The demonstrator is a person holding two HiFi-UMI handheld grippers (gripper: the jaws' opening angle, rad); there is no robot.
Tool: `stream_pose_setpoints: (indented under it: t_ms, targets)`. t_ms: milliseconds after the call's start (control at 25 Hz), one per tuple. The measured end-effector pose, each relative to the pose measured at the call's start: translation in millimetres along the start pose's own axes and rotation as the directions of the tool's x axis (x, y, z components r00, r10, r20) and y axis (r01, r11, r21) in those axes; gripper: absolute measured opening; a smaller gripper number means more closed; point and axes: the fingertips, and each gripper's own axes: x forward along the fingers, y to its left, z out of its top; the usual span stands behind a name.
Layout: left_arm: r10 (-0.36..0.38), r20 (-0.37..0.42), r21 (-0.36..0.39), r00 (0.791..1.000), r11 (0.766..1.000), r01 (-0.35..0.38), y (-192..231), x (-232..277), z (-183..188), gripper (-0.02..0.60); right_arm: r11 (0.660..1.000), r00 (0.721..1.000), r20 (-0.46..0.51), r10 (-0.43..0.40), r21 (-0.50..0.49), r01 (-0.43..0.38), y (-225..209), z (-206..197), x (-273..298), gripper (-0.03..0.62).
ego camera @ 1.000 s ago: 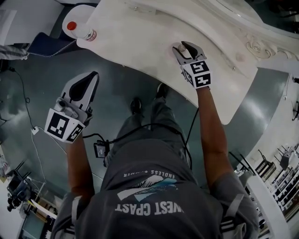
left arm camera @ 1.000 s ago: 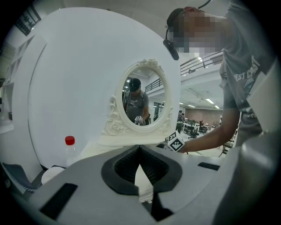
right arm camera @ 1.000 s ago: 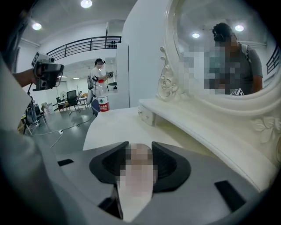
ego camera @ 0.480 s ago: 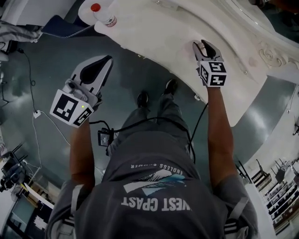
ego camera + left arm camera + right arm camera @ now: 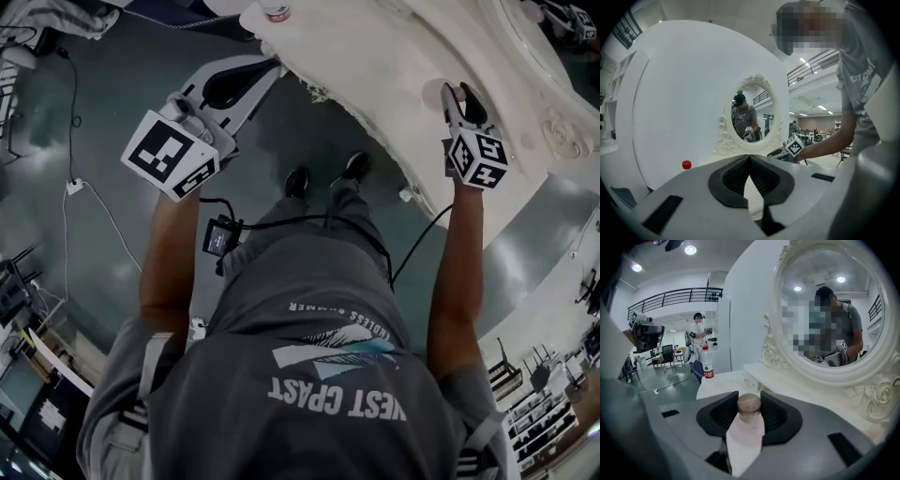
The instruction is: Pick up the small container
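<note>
White vanity (image 5: 394, 66), WEST COAST shirt (image 5: 319, 370), right claw (image 5: 749, 398) gripping container (image 5: 745, 437)

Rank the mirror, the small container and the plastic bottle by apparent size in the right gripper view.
1. mirror
2. small container, right at the camera
3. plastic bottle, far off
Nearness inflates the container; true rank against the bottle is unsure.

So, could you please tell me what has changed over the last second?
The right hand-held gripper has just been closing its jaws on the small container and seems to have lifted it off the dressing table. The left hand-held gripper rose slightly, shut and empty as before. The red-capped bottle stayed at the table's corner.
</note>
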Motion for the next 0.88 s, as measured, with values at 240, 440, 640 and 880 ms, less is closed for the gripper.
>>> stream_pose_setpoints:
  t_ms: [240, 440, 640, 880]
  targets:
    - [-0.016, 0.036, 0.020, 0.999, 1.000, 0.015, 0, -7, 12, 0.015, 1.000, 0.999, 0.036, -0.021, -0.008, 0.021, 6, 31, -26, 0.164]
    - [-0.038, 0.068, 0.041, 0.997, 0.999, 0.035, -3, -11, 24, 0.015, 0.999, 0.997, 0.071, -0.038, -0.020, 0.039, 10, 62, -53, 0.164]
    - [-0.059, 0.090, 0.063, 0.994, 0.997, 0.053, -6, -16, 36, 0.015, 0.998, 0.993, 0.104, -0.048, -0.035, 0.052, 17, 91, -82, 0.166]
    - [-0.092, 0.113, 0.088, 0.989, 0.993, 0.082, -14, -16, 49, 0.015, 0.996, 0.988, 0.143, -0.061, -0.050, 0.069, 23, 119, -119, 0.166]
